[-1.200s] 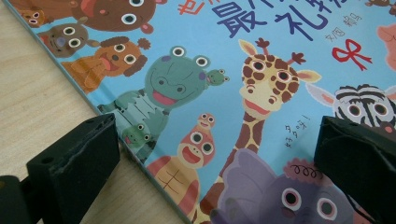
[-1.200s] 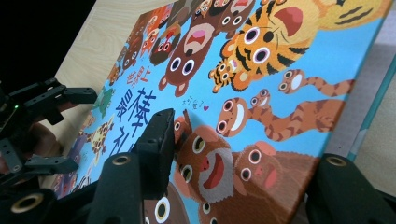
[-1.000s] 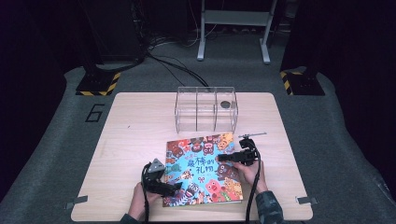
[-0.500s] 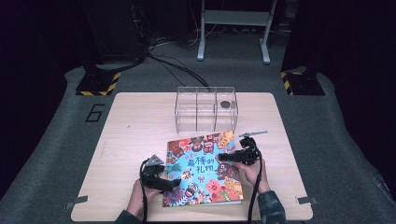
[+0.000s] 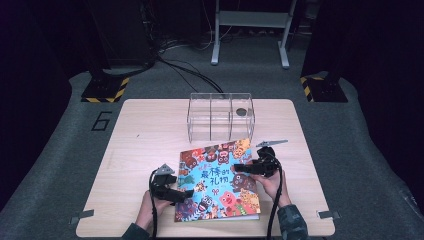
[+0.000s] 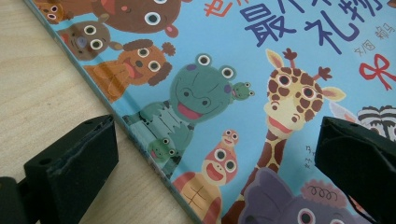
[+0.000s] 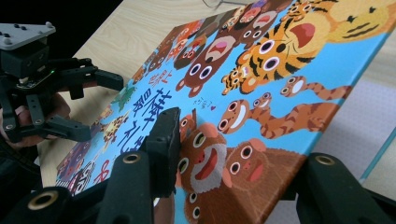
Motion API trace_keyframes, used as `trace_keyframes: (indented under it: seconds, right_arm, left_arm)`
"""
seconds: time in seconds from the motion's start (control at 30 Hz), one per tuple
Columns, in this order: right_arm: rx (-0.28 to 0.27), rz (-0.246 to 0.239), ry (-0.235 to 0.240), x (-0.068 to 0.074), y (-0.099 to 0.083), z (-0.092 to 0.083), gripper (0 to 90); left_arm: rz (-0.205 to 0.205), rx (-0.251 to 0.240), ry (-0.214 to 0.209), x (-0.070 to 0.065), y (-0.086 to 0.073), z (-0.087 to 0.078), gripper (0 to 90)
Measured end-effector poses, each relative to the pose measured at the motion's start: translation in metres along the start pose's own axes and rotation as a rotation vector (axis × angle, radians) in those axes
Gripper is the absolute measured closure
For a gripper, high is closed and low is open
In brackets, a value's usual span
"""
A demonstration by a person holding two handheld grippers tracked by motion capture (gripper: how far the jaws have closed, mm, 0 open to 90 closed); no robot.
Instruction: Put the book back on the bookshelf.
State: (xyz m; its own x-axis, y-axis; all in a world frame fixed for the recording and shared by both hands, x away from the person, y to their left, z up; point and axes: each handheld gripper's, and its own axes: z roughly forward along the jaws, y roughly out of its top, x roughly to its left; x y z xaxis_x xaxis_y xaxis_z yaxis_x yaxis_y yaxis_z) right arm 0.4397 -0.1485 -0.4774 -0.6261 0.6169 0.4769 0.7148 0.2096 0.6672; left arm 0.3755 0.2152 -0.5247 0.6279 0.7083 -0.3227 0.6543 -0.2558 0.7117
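Since the earlier frame the right tool [image 5: 239, 168] had nudged inward and clamped the picture book's [image 5: 216, 180] right edge, lifting it off the table [image 5: 150, 130] at lower centre. The left tool [image 5: 186, 194] hung released over the book's left edge.

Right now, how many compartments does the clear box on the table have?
3. The clear box is split by two dividers: a left compartment, a middle one, and a right one with a small dark round object at it. Nothing more seems hidden.
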Motion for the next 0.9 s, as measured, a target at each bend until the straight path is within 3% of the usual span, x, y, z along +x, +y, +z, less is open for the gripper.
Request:
trace_keyframes:
  seconds: [0.17,0.2,0.27,0.67,0.83,0.9]
  right_arm:
    - [-0.014,-0.039,-0.004,0.006,0.002,-0.003,53.7]
    - [-0.016,-0.045,-0.006,0.006,0.001,-0.004,53.7]
    - [-0.022,-0.059,-0.007,0.006,0.0,-0.004,53.7]
    - [-0.057,-0.103,-0.008,0.007,-0.007,-0.006,53.5]
    - [-0.089,-0.16,-0.012,0.008,-0.008,-0.007,53.4]
    - [-0.093,-0.141,-0.012,0.009,-0.009,-0.008,53.4]
  left_arm:
    - [-0.015,0.004,-0.014,0.001,0.001,0.0,0.0]
    - [0.0,0.005,-0.013,0.002,0.001,0.0,0.0]
    - [-0.019,-0.007,-0.01,0.001,0.001,0.0,0.0]
    - [-0.031,-0.004,-0.019,0.004,0.005,0.002,0.0]
    - [-0.029,-0.013,-0.021,0.006,0.007,0.001,0.0]
    - [-0.033,-0.015,-0.018,0.006,0.007,0.001,0.0]
